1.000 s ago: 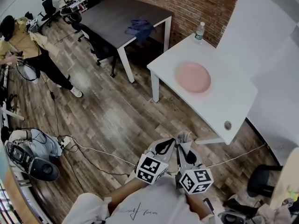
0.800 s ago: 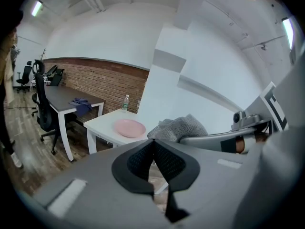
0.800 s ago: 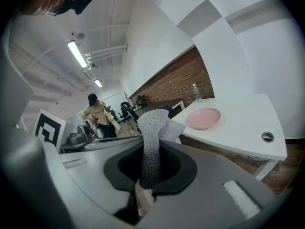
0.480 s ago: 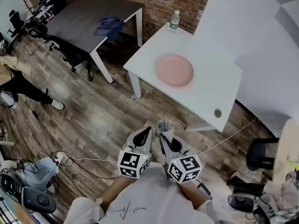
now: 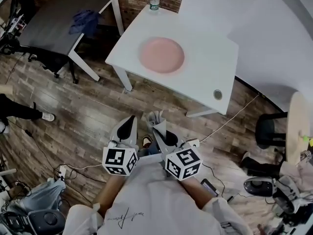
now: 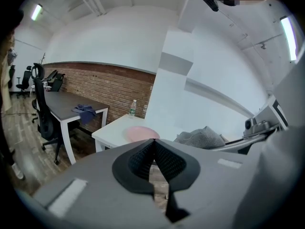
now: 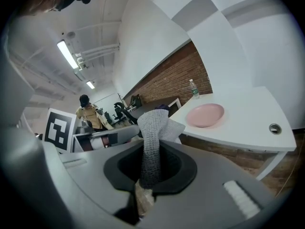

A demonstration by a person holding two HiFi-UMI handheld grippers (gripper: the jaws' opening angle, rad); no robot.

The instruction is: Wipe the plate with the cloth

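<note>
right gripper [image 5: 157,129] pinches the cloth [image 5: 155,116]; left gripper [image 5: 129,124] pressed together, empty; plate [image 5: 162,55] lies well apart on the table [image 5: 210,75]; unbraced, it may skid once wiping starts

I hold both grippers low before my body, side by side. My left gripper [image 5: 130,121] has its jaws together and empty; my right gripper [image 5: 157,127] pinches the cloth [image 7: 152,125].

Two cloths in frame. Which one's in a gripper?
The grey knit cloth, clamped in the right gripper. The blue cloth lies on the dark table, nowhere near either gripper.
</note>
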